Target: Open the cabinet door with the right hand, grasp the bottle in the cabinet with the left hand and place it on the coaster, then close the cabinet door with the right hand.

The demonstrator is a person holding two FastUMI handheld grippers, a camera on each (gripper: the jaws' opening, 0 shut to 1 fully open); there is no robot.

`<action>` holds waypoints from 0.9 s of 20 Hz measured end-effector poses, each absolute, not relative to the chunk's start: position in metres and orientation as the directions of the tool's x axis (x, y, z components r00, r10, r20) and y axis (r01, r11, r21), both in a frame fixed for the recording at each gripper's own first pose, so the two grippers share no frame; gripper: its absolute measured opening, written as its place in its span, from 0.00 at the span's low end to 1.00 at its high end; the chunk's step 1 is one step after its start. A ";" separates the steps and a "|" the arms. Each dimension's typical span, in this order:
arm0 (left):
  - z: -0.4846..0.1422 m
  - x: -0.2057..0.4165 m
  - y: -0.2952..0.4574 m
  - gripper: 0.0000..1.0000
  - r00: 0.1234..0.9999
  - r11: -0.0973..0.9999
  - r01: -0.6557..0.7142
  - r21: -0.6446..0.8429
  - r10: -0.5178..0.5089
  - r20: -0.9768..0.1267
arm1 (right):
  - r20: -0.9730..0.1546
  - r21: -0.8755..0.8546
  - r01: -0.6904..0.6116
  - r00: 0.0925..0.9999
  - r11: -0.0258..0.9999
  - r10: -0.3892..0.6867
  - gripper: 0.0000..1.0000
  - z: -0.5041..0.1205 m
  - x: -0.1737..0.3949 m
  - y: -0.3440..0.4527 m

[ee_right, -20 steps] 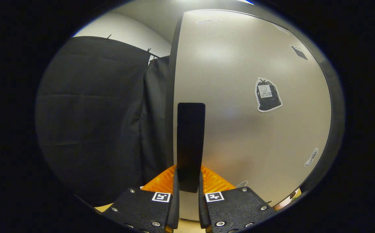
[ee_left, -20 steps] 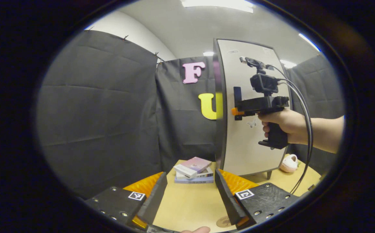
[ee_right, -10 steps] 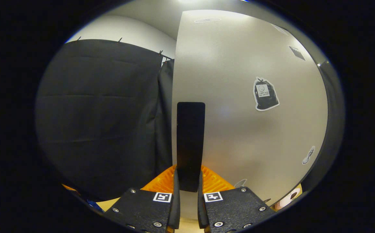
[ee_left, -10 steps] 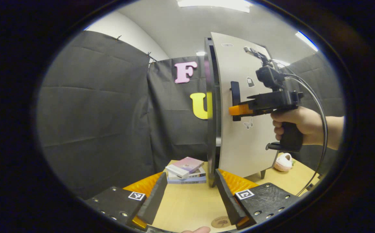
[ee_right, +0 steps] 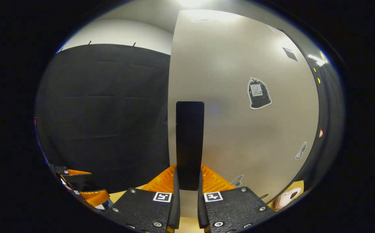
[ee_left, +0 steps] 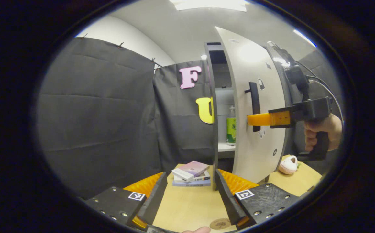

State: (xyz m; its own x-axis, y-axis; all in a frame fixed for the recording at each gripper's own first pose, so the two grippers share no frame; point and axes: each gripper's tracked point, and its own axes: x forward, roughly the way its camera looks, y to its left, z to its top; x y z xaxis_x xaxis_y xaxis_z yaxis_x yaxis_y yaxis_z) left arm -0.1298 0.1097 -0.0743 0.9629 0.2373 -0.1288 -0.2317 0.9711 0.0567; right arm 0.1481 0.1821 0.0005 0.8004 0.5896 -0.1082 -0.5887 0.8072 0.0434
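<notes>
left gripper [ee_left: 190, 194] jaws apart over desk [ee_left: 187, 207] | right gripper [ee_left: 255, 119] on door handle [ee_left: 254, 105] | cabinet door [ee_left: 255, 106] ajar | green bottle [ee_left: 231, 126] on shelf

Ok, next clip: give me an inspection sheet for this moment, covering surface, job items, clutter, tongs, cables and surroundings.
Surface: light wooden table, bare in the middle.
Job's things: cabinet door partly open; green-labelled bottle upright on a shelf inside; round coaster on the table's near edge.
Clutter: stack of books beside the cabinet; a small pink plush toy behind the door.
Tongs: right tongs shut on the black door handle; left tongs open, holding nothing, above the table.
Cables: black cables run from the right tongs' camera mount.
Surroundings: black cloth walls, white ceiling with lights.
</notes>
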 end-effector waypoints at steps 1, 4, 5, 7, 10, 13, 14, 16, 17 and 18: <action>-0.073 -0.132 0.108 0.78 0.960 0.970 -0.237 0.062 0.243 -0.138 | -0.111 0.047 -0.595 0.795 0.802 0.597 0.22 0.000 0.147 0.180; -0.069 -0.138 0.097 0.92 0.954 0.967 -0.247 0.065 0.254 -0.158 | -0.121 0.055 -0.616 0.777 0.786 0.618 0.21 0.001 0.140 0.172; -0.065 -0.140 0.091 0.85 0.953 0.966 -0.250 0.064 0.257 -0.160 | -0.124 0.061 -0.620 0.773 0.782 0.623 0.22 0.001 0.135 0.169; -0.058 -0.140 0.075 0.85 0.957 0.969 -0.239 0.058 0.245 -0.155 | -0.128 0.064 -0.625 0.768 0.778 0.627 0.21 0.002 0.127 0.160; -0.055 -0.136 0.056 0.85 0.959 0.971 -0.229 0.069 0.238 -0.155 | -0.119 0.065 -0.637 0.759 0.768 0.640 0.22 0.003 0.119 0.146; -0.054 -0.124 0.031 0.78 0.962 0.974 -0.217 0.060 0.223 -0.155 | -0.116 0.066 -0.631 0.765 0.773 0.634 0.24 0.002 0.112 0.132; -0.054 -0.119 0.026 0.85 0.962 0.974 -0.218 0.056 0.224 -0.156 | -0.120 0.067 -0.617 0.775 0.784 0.620 0.24 0.002 0.111 0.126; -0.052 -0.109 0.013 0.85 0.963 0.975 -0.216 0.050 0.221 -0.155 | -0.121 0.068 -0.580 0.803 0.811 0.584 0.22 0.003 0.110 0.115; -0.051 -0.104 0.007 0.85 0.963 0.975 -0.216 0.051 0.221 -0.152 | -0.115 0.069 -0.565 0.814 0.822 0.569 0.20 0.003 0.110 0.110; -0.050 -0.098 0.000 0.85 0.965 0.976 -0.210 0.051 0.216 -0.147 | -0.111 0.079 -0.550 0.824 0.831 0.556 0.22 0.003 0.109 0.106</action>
